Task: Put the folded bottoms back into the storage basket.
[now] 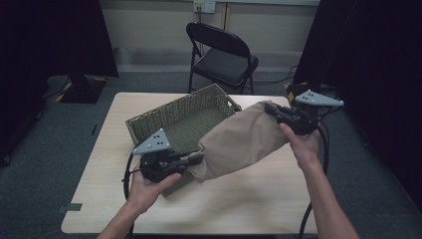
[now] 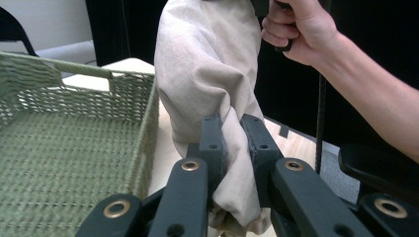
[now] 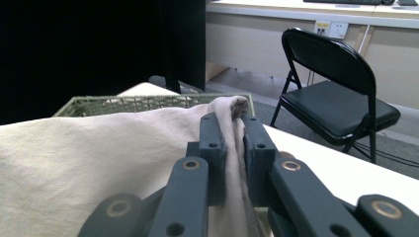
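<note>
Holding beige cloth [image 1: 242,141] taut over green woven basket [image 1: 175,119] | left gripper [image 1: 195,159], right gripper [image 1: 272,110] both clamp its ends | next: you lower it in.

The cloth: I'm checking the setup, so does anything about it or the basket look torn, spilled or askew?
Nothing stands out. The beige cloth hangs whole between the left hand-held gripper and right hand-held gripper, over the green basket.

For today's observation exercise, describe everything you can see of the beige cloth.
The beige cloth looks like soft, plain woven fabric, creased and bunched. It hangs stretched between two grippers: the left gripper pinches one gathered end, the right gripper pinches the other. It is held in the air, crossing the near right corner of the green woven basket.
</note>
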